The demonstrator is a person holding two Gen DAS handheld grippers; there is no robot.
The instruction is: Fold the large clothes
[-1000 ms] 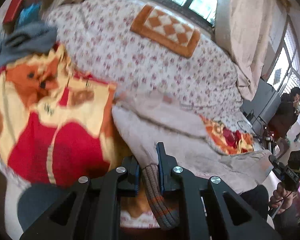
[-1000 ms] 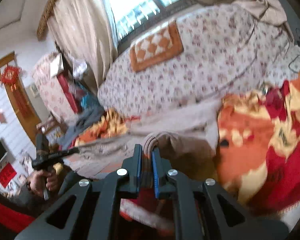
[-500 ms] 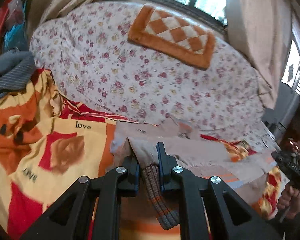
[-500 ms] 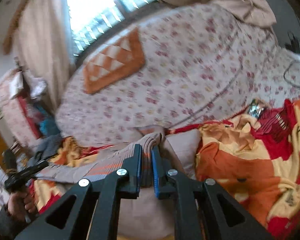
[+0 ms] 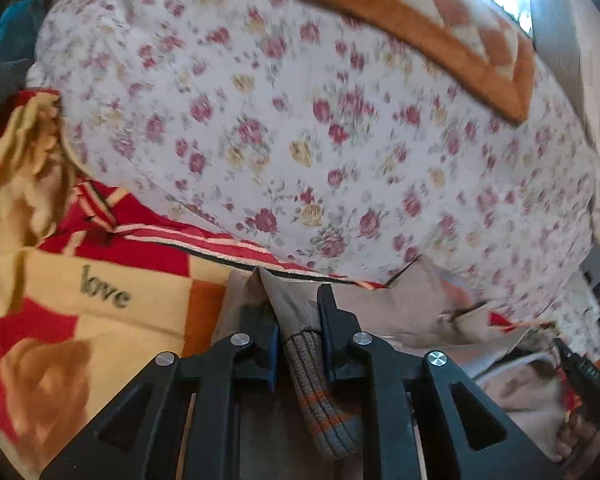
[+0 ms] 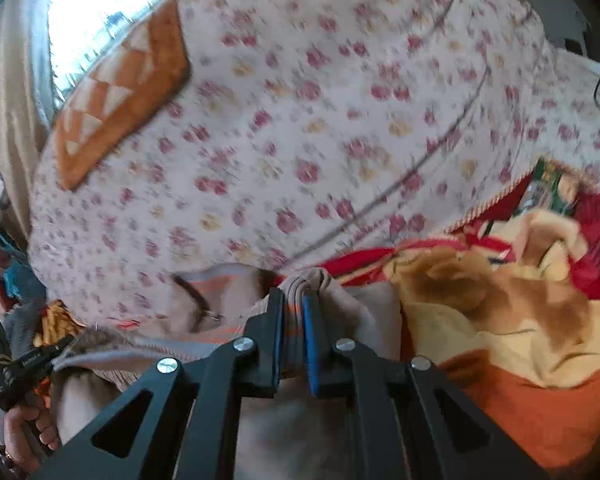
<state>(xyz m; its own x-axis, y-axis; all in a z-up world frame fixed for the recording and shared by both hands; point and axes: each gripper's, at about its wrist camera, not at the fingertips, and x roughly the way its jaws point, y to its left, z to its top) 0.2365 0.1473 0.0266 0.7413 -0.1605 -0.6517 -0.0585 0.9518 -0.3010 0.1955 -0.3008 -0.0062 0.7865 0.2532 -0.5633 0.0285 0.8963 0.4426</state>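
Note:
A large beige garment [image 5: 412, 312] with grey-and-orange ribbed knit trim lies across the bed's colourful blanket. My left gripper [image 5: 298, 312] is shut on its ribbed cuff [image 5: 316, 392], which hangs down between the jaws. My right gripper [image 6: 294, 308] is shut on another ribbed edge of the same garment [image 6: 228, 300]. The cloth stretches between the two grippers. The right gripper shows at the right edge of the left wrist view [image 5: 584, 368], and the left one at the left edge of the right wrist view [image 6: 16, 364].
A red, yellow and orange blanket [image 5: 72, 320] with the word "love" covers the bed, also shown in the right wrist view [image 6: 520, 320]. Behind it rises a big floral quilt [image 5: 300, 120] with an orange checked cushion [image 5: 440, 28] on top. Window and curtains stand behind.
Both grippers have moved forward and down toward the floral quilt, carrying the garment edges with them. The quilt now fills most of both views.

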